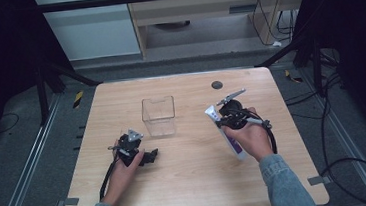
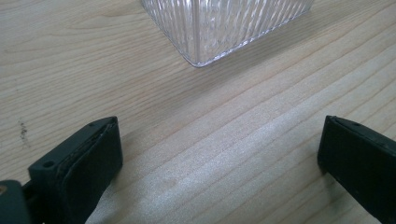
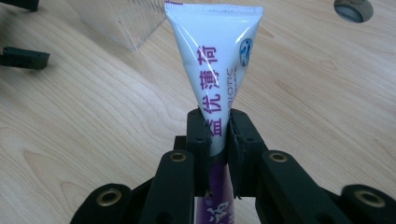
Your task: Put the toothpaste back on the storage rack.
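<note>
While our right gripper [image 3: 218, 133] clamps it, the white and purple tube [image 3: 217, 70] stands between the two black jaws, crimped end pointing away from us, over the right half of the wooden table [image 1: 198, 182]. We read the purple lettering and the pinch of the pads on the tube's sides in the right gripper view. From the high view we get the rest: the tube [image 1: 225, 132] runs along our right hand [image 1: 249, 137], its purple end toward us. Left of it, near the table's middle, stands the clear plastic box [image 1: 158, 116]. Our left gripper [image 1: 150, 156] rests on the table just in front of that box, and the left gripper view shows its jaws spread wide with bare wood between them and the ribbed box corner [image 2: 205, 37] ahead.
</note>
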Demonstrator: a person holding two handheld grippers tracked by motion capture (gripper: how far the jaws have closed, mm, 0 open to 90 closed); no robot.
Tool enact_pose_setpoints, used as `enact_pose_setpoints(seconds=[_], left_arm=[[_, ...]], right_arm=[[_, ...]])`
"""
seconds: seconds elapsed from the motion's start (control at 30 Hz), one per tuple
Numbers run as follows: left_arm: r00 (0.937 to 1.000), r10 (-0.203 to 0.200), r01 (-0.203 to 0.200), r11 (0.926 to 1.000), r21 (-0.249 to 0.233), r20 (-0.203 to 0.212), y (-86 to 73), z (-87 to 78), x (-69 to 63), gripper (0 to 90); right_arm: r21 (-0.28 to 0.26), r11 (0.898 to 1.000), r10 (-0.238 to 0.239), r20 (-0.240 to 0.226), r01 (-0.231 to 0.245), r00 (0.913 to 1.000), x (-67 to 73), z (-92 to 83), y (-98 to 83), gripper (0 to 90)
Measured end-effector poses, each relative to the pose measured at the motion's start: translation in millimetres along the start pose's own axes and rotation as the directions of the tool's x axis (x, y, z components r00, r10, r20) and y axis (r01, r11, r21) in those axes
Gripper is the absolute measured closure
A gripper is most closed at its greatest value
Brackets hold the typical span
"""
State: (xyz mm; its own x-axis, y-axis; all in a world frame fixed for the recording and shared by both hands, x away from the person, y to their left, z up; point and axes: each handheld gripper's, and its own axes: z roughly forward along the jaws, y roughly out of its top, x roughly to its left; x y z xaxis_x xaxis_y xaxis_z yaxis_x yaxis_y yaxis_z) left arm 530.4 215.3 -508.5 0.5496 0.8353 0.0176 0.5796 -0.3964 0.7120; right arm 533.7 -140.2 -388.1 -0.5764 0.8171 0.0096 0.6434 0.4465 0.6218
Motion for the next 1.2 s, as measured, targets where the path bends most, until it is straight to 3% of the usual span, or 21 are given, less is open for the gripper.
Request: enact_pose_setpoints(seconds=[0.13,0.5,0.83,1.2], left_arm=[[1.0000,0.000,0.000,1.0000,0.000,0.000,0.0,0.0,0.0,0.0],[1.0000,0.001,-0.001,1.0000,0.000,0.000,0.0,0.0,0.0,0.0],[1.0000,0.001,-0.001,1.0000,0.000,0.000,0.0,0.0,0.0,0.0],[1.0000,0.001,-0.001,1.0000,0.000,0.000,0.0,0.0,0.1,0.0]], right_arm=[[-0.020,1.000,0.001,0.006,-0.001,1.0000,0.0,-4.0,1.5,80.0],[-0.138,0.990,0.011,0.038,-0.005,0.9992,0.3,-20.2,7.9,80.1],[-0.222,0.975,0.027,0.055,-0.014,0.9981,1.7,-23.2,10.9,80.0],[-0.328,0.944,0.060,0.090,-0.027,0.9941,11.4,-16.2,17.9,79.9]])
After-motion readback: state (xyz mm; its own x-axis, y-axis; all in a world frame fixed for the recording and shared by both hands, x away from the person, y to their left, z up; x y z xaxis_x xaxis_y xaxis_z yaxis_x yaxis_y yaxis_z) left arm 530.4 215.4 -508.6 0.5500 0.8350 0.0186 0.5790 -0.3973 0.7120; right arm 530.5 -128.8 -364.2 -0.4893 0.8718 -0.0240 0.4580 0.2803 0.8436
